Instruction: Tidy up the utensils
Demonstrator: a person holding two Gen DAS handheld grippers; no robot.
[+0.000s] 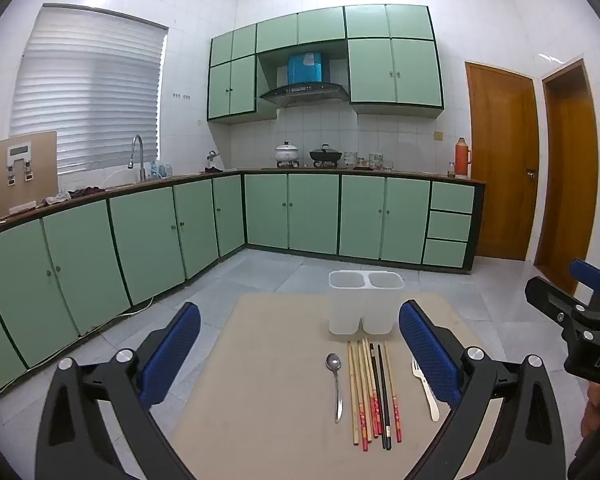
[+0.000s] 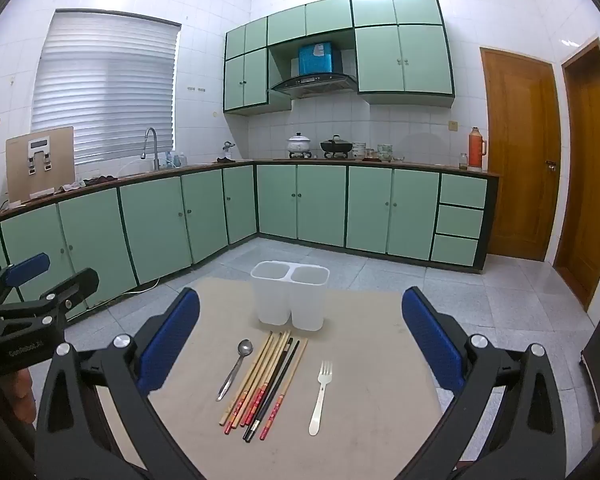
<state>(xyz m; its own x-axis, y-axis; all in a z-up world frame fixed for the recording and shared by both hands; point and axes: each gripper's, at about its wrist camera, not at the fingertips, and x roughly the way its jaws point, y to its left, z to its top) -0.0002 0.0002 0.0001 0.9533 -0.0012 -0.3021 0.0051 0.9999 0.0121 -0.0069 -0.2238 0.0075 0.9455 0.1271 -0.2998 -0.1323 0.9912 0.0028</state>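
A white two-compartment utensil holder (image 1: 365,302) (image 2: 290,295) stands at the far side of a beige table (image 1: 268,360) (image 2: 364,360), both compartments empty. In front of it lie a metal spoon (image 1: 335,382) (image 2: 236,366), a bundle of several chopsticks (image 1: 374,392) (image 2: 266,384) and a fork (image 1: 425,386) (image 2: 321,396). My left gripper (image 1: 300,352) hovers above the near table edge, open and empty. My right gripper (image 2: 300,348) hovers likewise, open and empty. Each gripper shows at the edge of the other's view, the right gripper (image 1: 580,300) and the left gripper (image 2: 28,288).
Grey tiled floor (image 1: 260,272) surrounds the table. Green cabinets (image 1: 148,236) under a dark counter run along the left and back walls, with a sink tap (image 1: 138,156), pots and a red thermos (image 1: 462,158). Two wooden doors (image 1: 500,160) are at the right.
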